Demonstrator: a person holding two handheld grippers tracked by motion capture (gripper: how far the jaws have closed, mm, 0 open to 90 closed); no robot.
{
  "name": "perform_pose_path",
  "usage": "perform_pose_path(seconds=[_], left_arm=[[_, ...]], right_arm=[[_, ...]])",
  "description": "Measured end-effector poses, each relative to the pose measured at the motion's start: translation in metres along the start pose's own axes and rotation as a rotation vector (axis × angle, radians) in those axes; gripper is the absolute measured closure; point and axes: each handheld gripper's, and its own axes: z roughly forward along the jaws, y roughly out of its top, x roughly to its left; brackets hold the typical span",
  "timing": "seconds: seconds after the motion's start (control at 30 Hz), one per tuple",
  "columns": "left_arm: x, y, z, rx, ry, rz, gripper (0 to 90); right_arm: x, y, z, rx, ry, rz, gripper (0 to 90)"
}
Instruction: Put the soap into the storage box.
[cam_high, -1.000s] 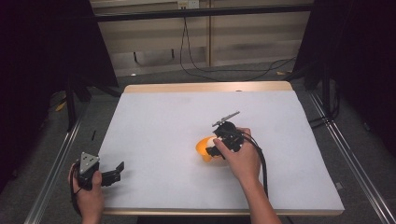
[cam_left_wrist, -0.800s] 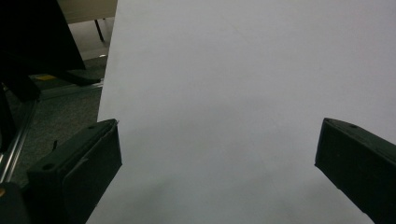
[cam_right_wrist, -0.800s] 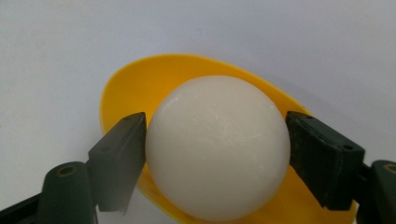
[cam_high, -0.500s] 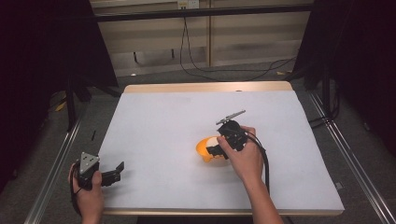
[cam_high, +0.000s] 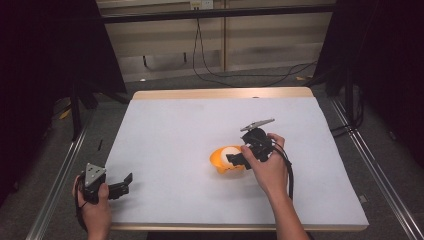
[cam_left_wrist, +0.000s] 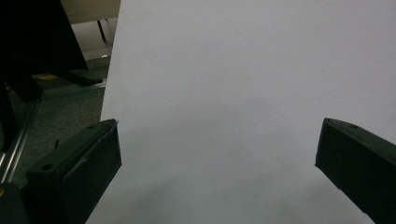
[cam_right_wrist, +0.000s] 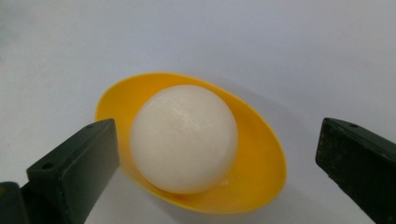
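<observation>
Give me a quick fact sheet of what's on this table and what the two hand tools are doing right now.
table: white top, wooden edge at the far side
bowl: yellow, right of the table's middle
ball: white, resting inside the bowl
right gripper: jaws wide open, either side of the bowl, gripping nothing
left gripper: open, at the near left corner of the table, nothing between its jaws
cables: on the floor beyond the table

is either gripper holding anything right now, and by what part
Nothing is held. The right gripper is open around the white ball in the yellow bowl; the left gripper is open.
</observation>
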Motion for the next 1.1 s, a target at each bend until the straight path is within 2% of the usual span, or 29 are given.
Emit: perform_pose_path(seconds=[0.03, 0.3, 0.5, 0.83, 1.1], left_arm=[[0.0, 0.0, 0.0, -0.001, 0.0, 0.0, 0.0], [0.0, 0.0, 0.0, 0.0, 0.001, 0.001, 0.0], [0.0, 0.0, 0.0, -0.002, 0.001, 0.002, 0.0], [0.0, 0.0, 0.0, -0.003, 0.001, 0.003, 0.0], [0.0, 0.0, 0.0, -0.003, 0.002, 0.003, 0.1]], right_arm=[[-0.002, -0.002, -0.003, -0.004, -0.024, 0.005, 0.0], [-0.011, -0.008, -0.012, -0.03, -0.032, 0.008, 0.0], [-0.018, -0.014, -0.017, -0.059, -0.048, 0.039, 0.0], [-0.033, -0.03, -0.027, -0.061, -0.072, 0.078, 0.0], [-0.045, -0.041, -0.038, -0.076, -0.092, 0.089, 0.0]])
